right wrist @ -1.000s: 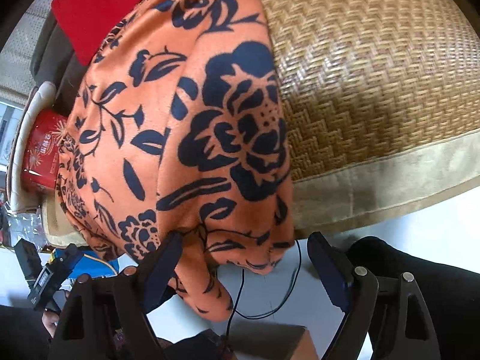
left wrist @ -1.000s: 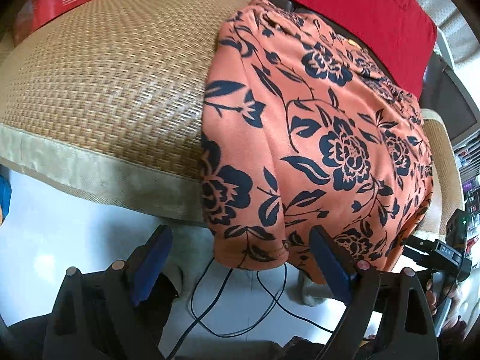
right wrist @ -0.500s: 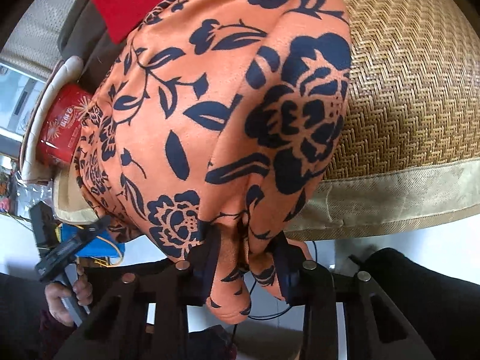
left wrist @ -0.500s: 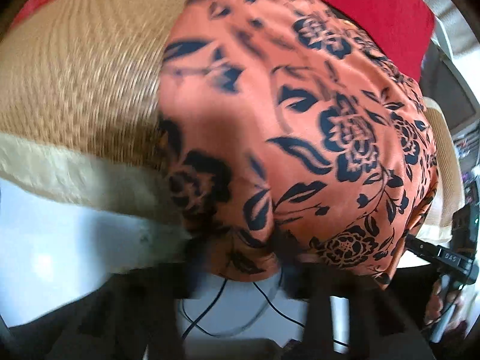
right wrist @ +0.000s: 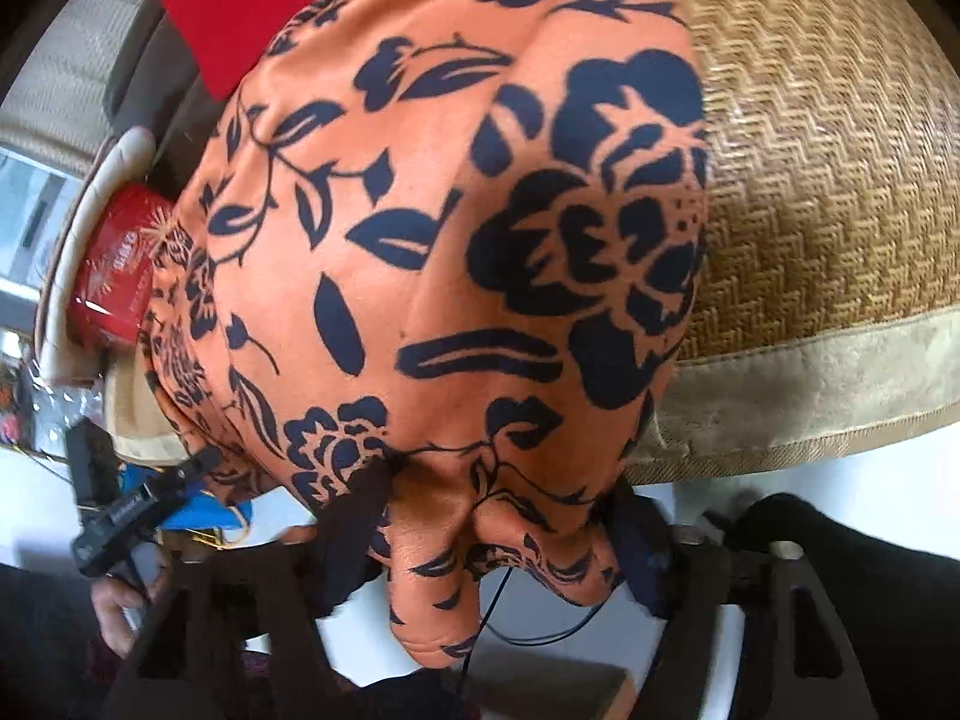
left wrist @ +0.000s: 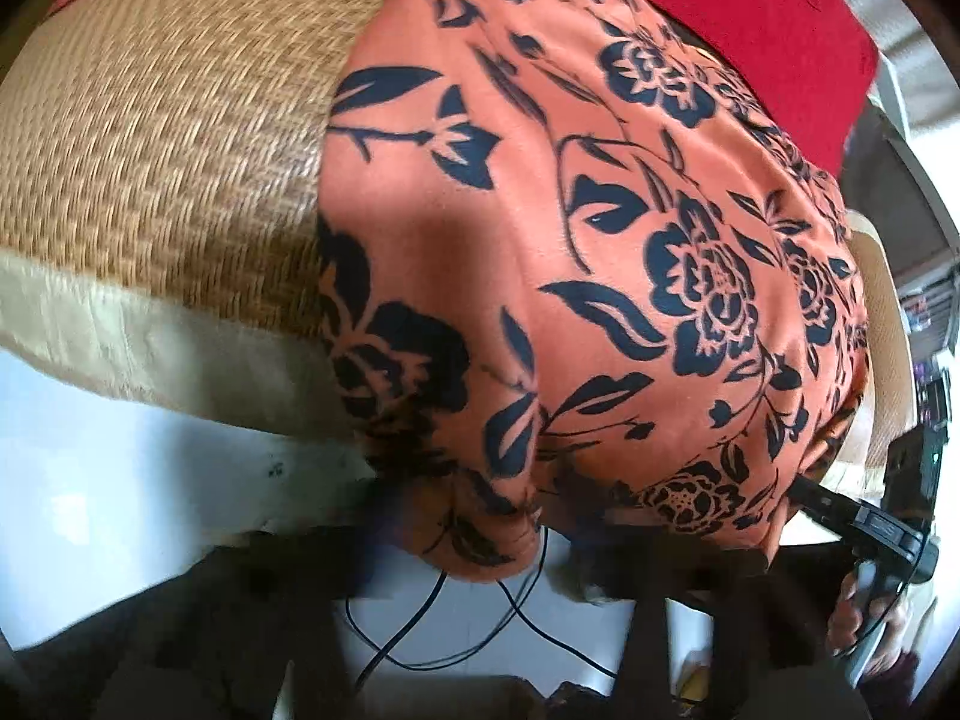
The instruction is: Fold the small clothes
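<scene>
An orange garment with dark blue flowers (left wrist: pixel 600 252) lies on a woven straw seat mat (left wrist: pixel 168 138) and hangs over its front edge. My left gripper (left wrist: pixel 480 528) is shut on one hanging corner of the garment, its fingers blurred and partly hidden by cloth. My right gripper (right wrist: pixel 498 528) is shut on the other hanging corner of the garment (right wrist: pixel 456 252), with cloth bunched between its dark fingers (right wrist: pixel 354 522). Each gripper shows small at the edge of the other's view. The cloth bulges up between the two grips.
A red cushion (left wrist: pixel 720 18) lies behind the garment. The mat (right wrist: pixel 828 180) has a beige hem (right wrist: pixel 810 396). A red tin (right wrist: pixel 114 270) sits at the left in the right wrist view. Black cables (left wrist: pixel 456 630) hang over the white floor below.
Both grippers went from open in front of the hanging hem to shut on its corners. The cloth has since been lifted and pushed inward, so it bulges more.
</scene>
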`<state>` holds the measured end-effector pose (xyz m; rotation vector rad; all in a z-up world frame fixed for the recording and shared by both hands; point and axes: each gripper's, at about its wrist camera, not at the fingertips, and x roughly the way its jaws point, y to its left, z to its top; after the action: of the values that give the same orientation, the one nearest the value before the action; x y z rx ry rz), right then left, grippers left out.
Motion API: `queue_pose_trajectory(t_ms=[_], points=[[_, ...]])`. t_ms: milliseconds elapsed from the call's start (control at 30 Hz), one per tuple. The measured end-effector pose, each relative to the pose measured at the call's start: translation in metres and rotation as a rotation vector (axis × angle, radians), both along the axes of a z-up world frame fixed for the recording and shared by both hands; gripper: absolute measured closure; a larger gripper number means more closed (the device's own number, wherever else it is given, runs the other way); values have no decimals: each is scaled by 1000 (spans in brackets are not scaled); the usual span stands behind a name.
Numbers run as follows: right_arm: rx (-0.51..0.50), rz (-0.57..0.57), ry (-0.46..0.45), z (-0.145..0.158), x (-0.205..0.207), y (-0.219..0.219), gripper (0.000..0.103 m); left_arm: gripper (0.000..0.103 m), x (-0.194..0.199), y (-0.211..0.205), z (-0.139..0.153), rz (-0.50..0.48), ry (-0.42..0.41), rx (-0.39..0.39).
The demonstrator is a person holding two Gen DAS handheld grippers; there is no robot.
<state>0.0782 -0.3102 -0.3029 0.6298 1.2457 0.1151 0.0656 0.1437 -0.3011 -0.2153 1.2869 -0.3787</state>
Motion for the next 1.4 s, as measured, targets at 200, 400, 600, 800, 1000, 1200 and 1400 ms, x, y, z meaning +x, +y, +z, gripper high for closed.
queue_pose_trajectory(t_ms=[200,400,600,800,1000,1200,1400], points=[[82,50,-115,39,-8,8,88,98,-7,7,25,-39,5,-142],[299,-7,-307,102,5,-18,90,99,1,11,91,-87,-90,-378],[313,-105,-388,130,63,-45,92,99,53,24,134,3,-209,-446],[164,-22,-176,114,73,-35,88,99,63,44,101,46,-153,-424],[119,-16,-67,78,18,-26,48,99,45,72,80,81,-102,-435],[73,-119,-20,48,-1,-44,22,99,47,69,74,79,-109,-425],[145,-150,95,7,-5,-51,22,99,44,73,72,74,-108,-416]])
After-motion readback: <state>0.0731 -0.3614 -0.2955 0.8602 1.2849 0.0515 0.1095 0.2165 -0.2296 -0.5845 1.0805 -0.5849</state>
